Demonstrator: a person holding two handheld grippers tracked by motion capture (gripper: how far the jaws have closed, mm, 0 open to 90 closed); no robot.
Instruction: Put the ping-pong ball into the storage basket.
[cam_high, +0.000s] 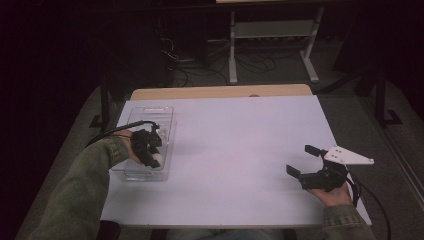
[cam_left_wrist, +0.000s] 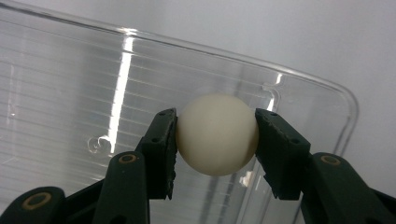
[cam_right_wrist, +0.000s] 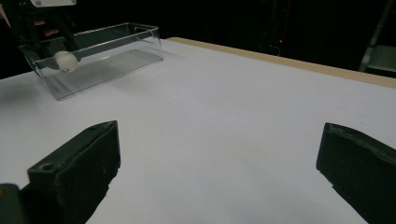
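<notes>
The left gripper (cam_high: 150, 150) has its jaws pressed against opposite sides of a cream-white ball (cam_left_wrist: 217, 134), pinching it across its widest part so that the smooth round surface cannot roll out of the pads. It holds the ball inside the clear plastic bin (cam_high: 131, 176), low over the ribbed floor, which reads as either a pick-up or a set-down; I cannot tell which, nor whether the ball touches the floor. The right gripper (cam_high: 306, 161) rests well apart at the right side of the counter (cam_high: 240, 140), its jaws standing wide with nothing between them, apparently kept out of the way. The counter wears a plain white sheet with a wooden edge showing at the far side. The room beyond is dim, with cables on the floor and the white frame of another table
</notes>
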